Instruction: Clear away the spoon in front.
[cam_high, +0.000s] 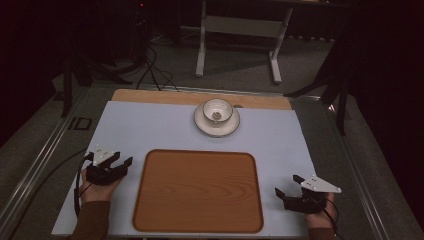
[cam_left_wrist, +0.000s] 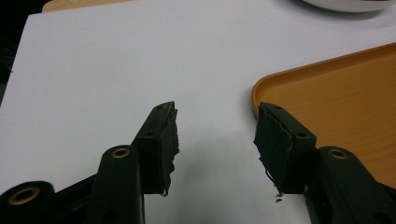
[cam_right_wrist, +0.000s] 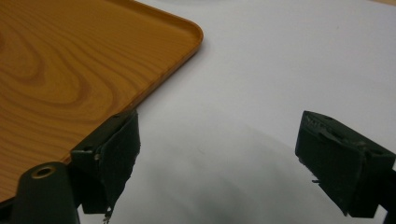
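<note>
A pale sheet covers the counter (cam_high: 150, 125), with a strip of bare wood along its far edge; beyond it lie grey floor, cables and a white stand's legs in a dark room. A wood-grain tray (cam_high: 198, 191) sits at the counter's near edge, between the left claw (cam_high: 123, 161) and right claw (cam_high: 288, 185). Both claws stand wide with nothing between the jaws. A white cup (cam_high: 217, 111) on its saucer (cam_high: 202, 125) rests near the far edge. The gripper views reveal frayed jaw pads (cam_left_wrist: 170, 144) and the tray's raised rim.
</note>
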